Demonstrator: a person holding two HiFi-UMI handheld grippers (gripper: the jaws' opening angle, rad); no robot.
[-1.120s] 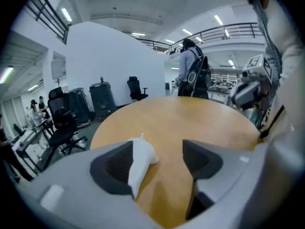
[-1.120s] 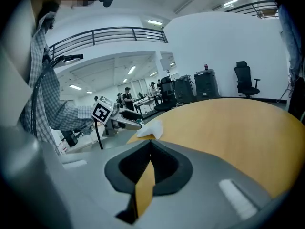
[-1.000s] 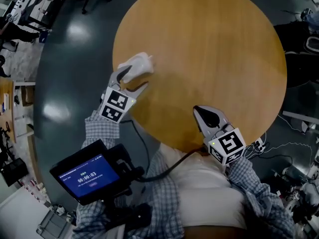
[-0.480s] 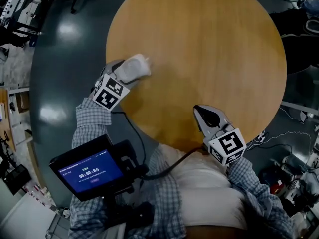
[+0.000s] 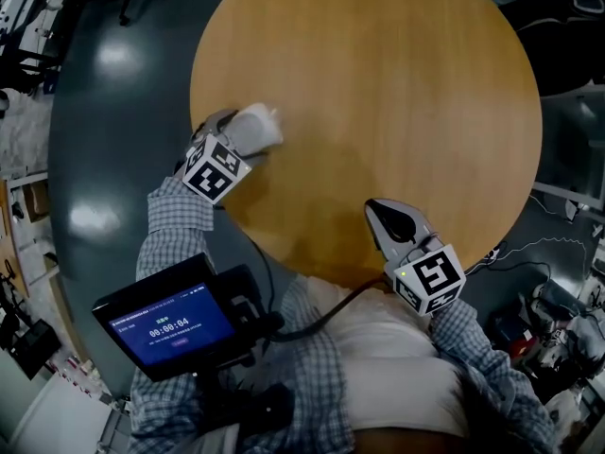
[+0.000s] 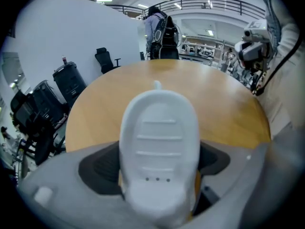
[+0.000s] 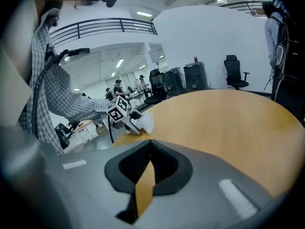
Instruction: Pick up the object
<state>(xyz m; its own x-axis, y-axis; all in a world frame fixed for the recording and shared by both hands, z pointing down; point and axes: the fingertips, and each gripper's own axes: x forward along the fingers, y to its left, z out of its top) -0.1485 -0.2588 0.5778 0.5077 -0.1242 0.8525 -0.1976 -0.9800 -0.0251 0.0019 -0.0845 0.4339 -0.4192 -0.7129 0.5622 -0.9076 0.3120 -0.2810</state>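
At the left edge of the round wooden table (image 5: 397, 93), the left gripper (image 5: 236, 140) is opening its jaws wide to straddle the white ridged plastic object (image 6: 158, 142) lying there, seemingly not yet pinched. The right gripper (image 5: 397, 223) idles over the table's near edge, jaws together, empty

Dim overhead view, fisheye edges — floor glare
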